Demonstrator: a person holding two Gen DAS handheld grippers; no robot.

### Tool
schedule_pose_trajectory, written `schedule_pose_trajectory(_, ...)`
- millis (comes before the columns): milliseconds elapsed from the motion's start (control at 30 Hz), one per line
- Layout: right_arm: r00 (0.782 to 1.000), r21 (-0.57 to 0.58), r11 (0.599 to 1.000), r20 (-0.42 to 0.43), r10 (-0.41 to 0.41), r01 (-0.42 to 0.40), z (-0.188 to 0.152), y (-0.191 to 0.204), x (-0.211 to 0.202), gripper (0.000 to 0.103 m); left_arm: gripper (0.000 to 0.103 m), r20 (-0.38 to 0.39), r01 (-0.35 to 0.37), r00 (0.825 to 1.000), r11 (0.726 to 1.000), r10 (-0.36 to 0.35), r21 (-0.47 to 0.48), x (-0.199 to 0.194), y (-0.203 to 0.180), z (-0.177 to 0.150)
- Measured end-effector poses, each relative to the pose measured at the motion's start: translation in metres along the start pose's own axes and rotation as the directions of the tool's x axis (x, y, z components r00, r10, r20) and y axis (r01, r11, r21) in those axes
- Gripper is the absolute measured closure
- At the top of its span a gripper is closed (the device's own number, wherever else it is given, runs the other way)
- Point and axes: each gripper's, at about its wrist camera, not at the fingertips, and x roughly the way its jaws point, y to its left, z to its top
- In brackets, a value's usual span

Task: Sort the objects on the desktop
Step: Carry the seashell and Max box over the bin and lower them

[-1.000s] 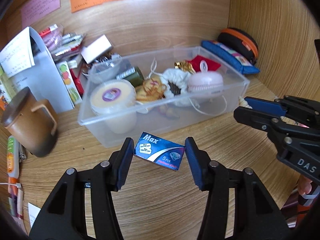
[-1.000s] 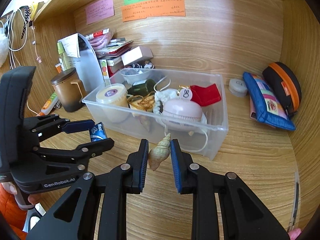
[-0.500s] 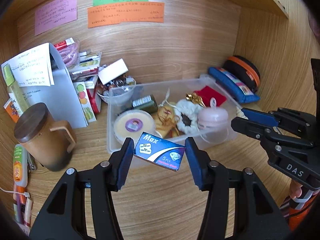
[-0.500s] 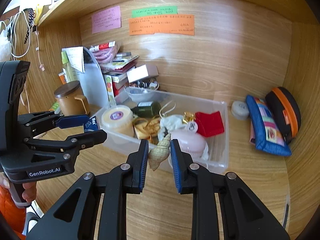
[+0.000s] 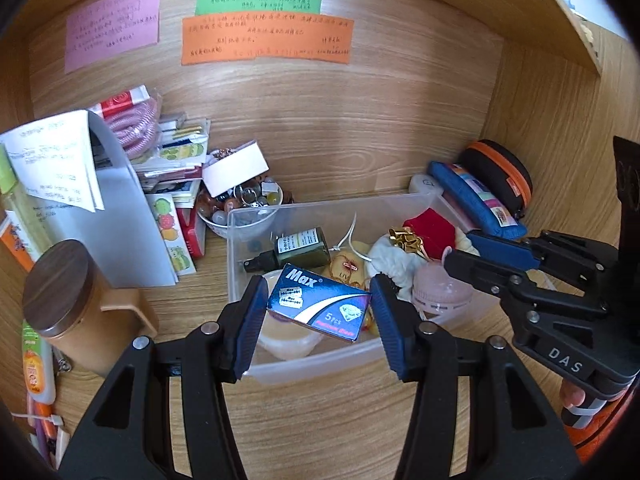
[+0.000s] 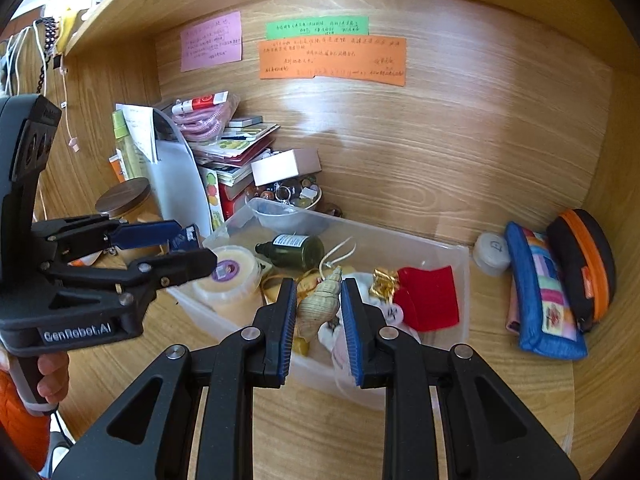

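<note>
My left gripper is shut on a blue razor blade box marked "Max", held above the near left part of a clear plastic bin. My right gripper is shut on a pale spiral seashell, held over the bin's near side. The bin holds a round cream jar, a dark green bottle, a red pouch, a pink round case and gold trinkets. Each gripper shows in the other's view: the right gripper at the right, the left gripper at the left.
A brown lidded mug, a white file holder with papers, and a bowl of marbles stand left of the bin. A blue pouch and a black-orange case lie at the right. Wooden walls enclose the desk on three sides.
Both grippers have risen and moved toward the bin, each still gripping its object. The box and the shell now hang over the bin's contents instead of in front of it.
</note>
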Motion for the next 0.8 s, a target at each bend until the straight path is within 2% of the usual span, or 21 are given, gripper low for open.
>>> schedule_pose_trajectory(200, 0.999, 0.003, 1.0, -0.046, 0.017, -0.017, 0.011, -0.013, 0.029, 0.083, 0.051, -0.044, -0.003, 0.999, 1.0, 0.003, 0.002, 0.027, 0.0, 0.009)
schedule_pose_trajectory(433, 0.995, 0.004, 1.0, -0.101, 0.01, -0.009, 0.008, -0.027, 0.058, 0.083, 0.051, -0.095, -0.02, 0.995, 0.999, 0.022, 0.026, 0.063, -0.005, 0.02)
schedule_pose_trajectory(800, 0.994, 0.008, 1.0, -0.106, 0.007, -0.006, 0.005, -0.038, 0.078, 0.082, 0.051, -0.142, -0.022, 0.99, 0.999, 0.025, 0.024, 0.096, -0.007, 0.023)
